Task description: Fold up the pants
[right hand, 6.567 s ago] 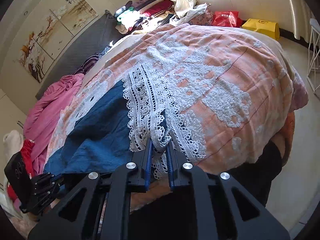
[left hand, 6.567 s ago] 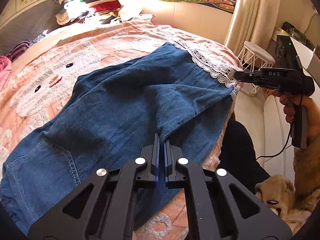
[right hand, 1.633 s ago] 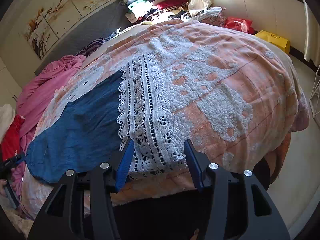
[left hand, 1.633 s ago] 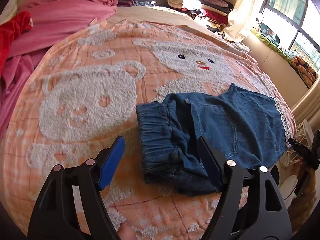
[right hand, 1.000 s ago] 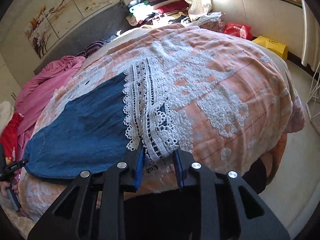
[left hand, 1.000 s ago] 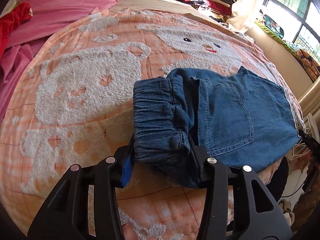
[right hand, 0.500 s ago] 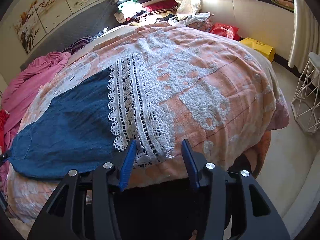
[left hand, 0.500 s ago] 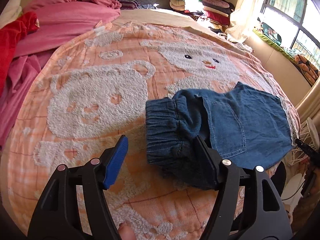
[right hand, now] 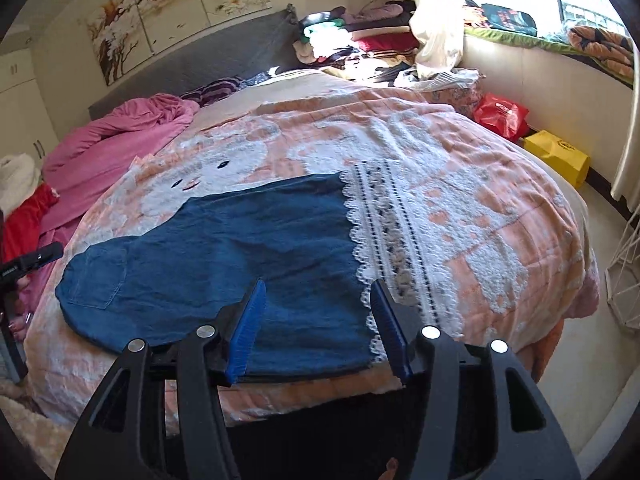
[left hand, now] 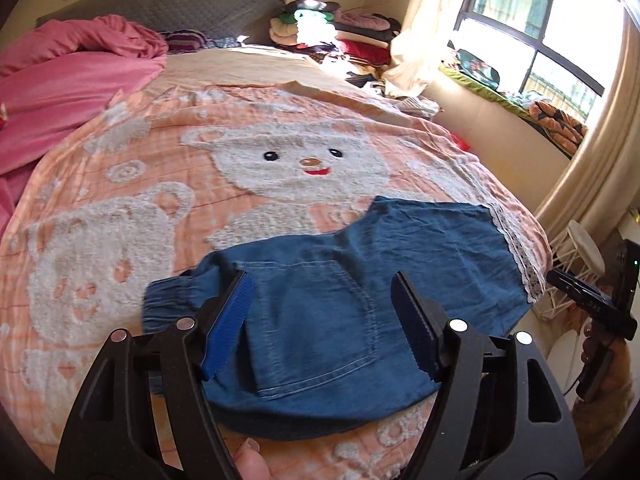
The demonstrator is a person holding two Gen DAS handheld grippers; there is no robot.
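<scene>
Here, in the left wrist view, the blue pants (left hand: 344,312) are seen lying folded on the bear blanket (left hand: 120,208), from the middle toward 3 o'clock. The left gripper (left hand: 324,320) is held above them, its jaws opening with nothing pinched. The right gripper (left hand: 588,304) is seen at 3 o'clock.

In the right wrist view, the pants (right hand: 224,248) lie at 9 o'clock, with the lace hem (right hand: 384,232) at the middle. The right gripper (right hand: 316,320) is opening too, and nothing is gripped.
</scene>
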